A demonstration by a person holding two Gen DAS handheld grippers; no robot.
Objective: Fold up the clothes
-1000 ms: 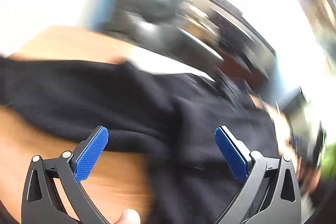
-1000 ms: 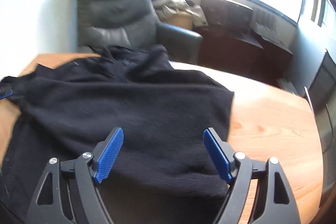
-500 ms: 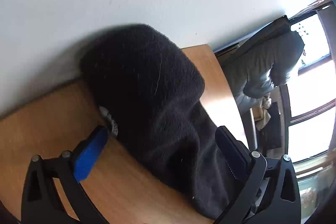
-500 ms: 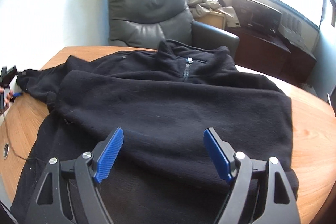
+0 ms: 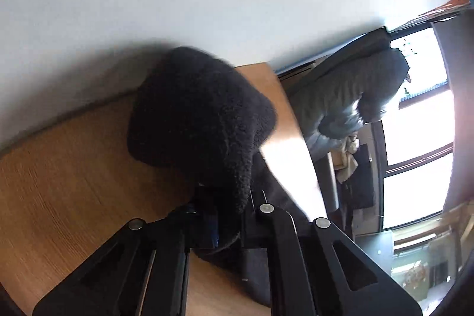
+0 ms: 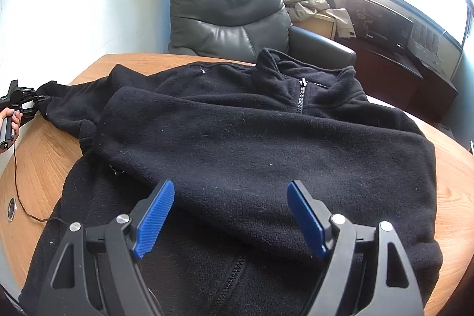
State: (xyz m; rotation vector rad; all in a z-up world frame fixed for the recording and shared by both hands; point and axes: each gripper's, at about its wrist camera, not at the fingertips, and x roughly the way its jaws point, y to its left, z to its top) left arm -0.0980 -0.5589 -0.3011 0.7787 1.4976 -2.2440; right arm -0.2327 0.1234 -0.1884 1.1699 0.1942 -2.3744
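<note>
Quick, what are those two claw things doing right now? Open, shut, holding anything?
Left tool: shut on the sleeve end of the black fleece jacket.
Right tool: open, holding nothing, above the jacket.

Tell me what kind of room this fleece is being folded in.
Probably an office or lounge rather than a laundry room. The black fleece jacket lies on a rounded wooden table, a grey leather armchair stands against a white wall, and a low dark cabinet runs under bright windows.
</note>
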